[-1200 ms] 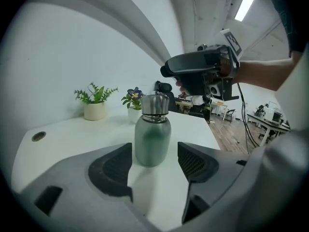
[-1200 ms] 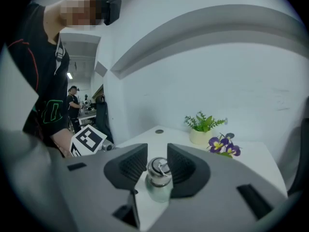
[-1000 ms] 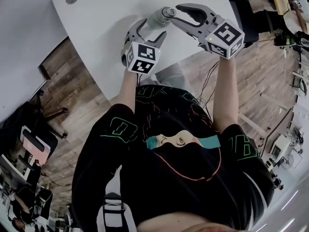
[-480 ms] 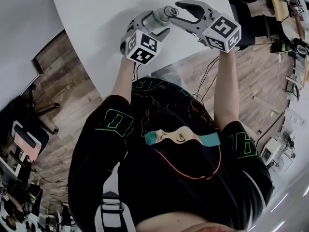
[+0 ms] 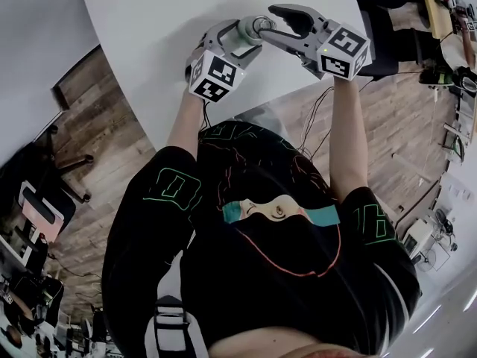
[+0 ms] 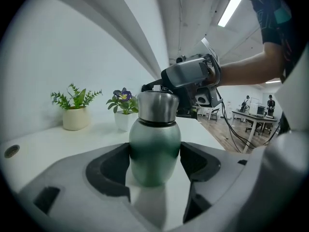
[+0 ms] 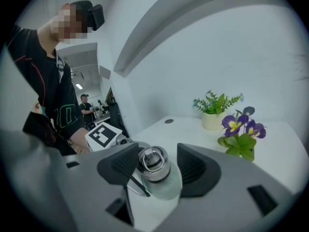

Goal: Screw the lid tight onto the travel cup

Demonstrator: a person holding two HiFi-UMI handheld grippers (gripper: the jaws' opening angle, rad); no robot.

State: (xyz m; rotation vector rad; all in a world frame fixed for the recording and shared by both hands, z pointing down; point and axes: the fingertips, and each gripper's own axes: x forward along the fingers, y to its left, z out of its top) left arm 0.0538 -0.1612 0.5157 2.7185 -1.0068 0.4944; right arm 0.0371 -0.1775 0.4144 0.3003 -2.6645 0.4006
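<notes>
Both of our grippers meet at the travel cup: our left gripper is clamped on its green body, squeezed between those fingers, while our right gripper, jaws just opening, stands loosely apart either side of the steel lid on top.

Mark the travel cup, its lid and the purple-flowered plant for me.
travel cup [image 6: 154, 151]: left gripper view, on the middle of its green body.
lid [image 7: 153, 162]: right gripper view, on its steel top by the ring.
purple-flowered plant [image 7: 232, 123]: right gripper view, on a purple bloom.
</notes>
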